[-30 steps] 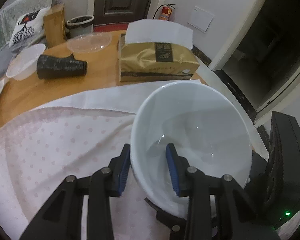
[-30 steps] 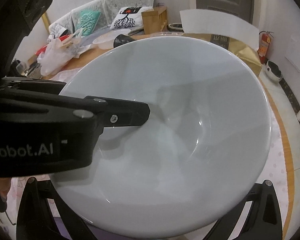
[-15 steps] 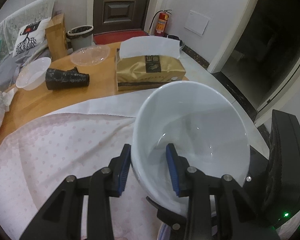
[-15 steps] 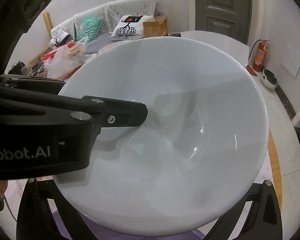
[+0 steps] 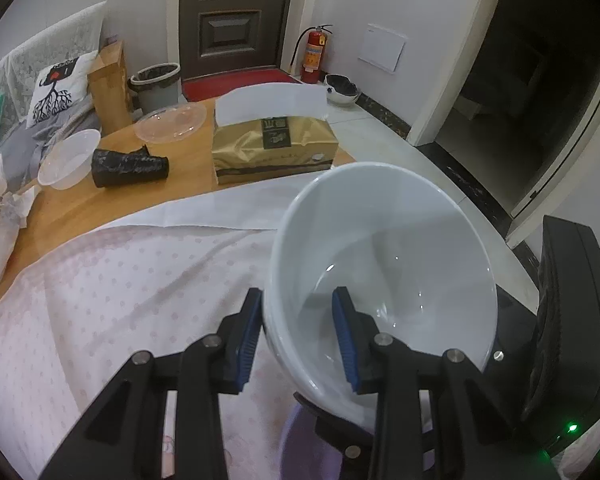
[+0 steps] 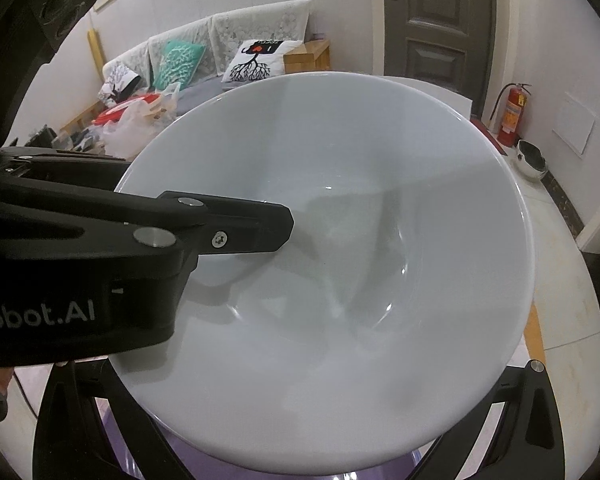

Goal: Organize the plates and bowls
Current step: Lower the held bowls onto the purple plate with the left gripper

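The desk [image 5: 80, 208] is round and wooden, its near part covered by a pale pink dotted cloth [image 5: 100, 312]. Over the cloth's right side a white bowl [image 5: 384, 264] is held tilted and clear of the desk. The left hand-held gripper [image 5: 300, 336] is clamped on the bowl's near-left rim, one blue-padded finger outside the wall and the other inside. Its black body, seen from the right wrist view, bears the white lettering "Robot.AI", with the first letter cut off by the frame edge. The right hand-held gripper's fingers show only at the bowl's lower edges, with a purple thing below the bowl; whether they grip anything cannot be told.

At the far edge of the desk a gold tissue pack [image 5: 274, 148] carries a dark label with print too small to read. Left of it lie a black roll [image 5: 130, 164], a clear plastic bowl [image 5: 70, 162] and a clear lid [image 5: 170, 122].

Compared with a second ago, the bowl sits higher above the desk, so more floor and door show behind it; the left grip is unchanged.
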A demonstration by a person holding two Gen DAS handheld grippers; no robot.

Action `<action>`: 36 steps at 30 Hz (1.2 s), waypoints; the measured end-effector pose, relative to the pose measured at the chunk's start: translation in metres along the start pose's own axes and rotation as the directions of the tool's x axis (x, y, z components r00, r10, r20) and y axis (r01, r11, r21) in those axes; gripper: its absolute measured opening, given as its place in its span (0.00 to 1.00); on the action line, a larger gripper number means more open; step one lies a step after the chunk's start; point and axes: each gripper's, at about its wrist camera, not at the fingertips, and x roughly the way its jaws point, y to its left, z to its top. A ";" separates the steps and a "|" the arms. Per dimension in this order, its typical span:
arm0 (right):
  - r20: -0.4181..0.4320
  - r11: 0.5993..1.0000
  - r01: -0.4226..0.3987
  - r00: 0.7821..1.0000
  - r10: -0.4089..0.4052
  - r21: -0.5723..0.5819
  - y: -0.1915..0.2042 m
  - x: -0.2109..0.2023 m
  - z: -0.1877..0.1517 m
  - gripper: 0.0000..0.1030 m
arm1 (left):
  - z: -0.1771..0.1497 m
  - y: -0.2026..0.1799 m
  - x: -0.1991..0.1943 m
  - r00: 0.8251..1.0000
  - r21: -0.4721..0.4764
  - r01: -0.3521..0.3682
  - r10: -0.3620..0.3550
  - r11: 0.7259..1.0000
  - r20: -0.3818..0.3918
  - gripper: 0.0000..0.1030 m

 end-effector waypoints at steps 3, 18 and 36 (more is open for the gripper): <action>0.002 1.000 0.002 1.000 -0.002 0.000 0.001 -0.007 -0.005 0.97 | -0.004 -0.006 -0.004 1.000 0.000 -0.003 0.003 1.000 0.004 0.30; -0.004 1.000 0.010 1.000 -0.010 -0.004 0.002 -0.037 -0.035 0.97 | -0.033 -0.034 -0.017 1.000 0.011 0.001 -0.001 1.000 -0.006 0.30; -0.039 1.000 -0.005 0.999 0.004 -0.008 0.011 -0.056 -0.075 0.97 | -0.073 -0.052 -0.029 0.999 0.003 0.006 -0.006 1.000 -0.041 0.30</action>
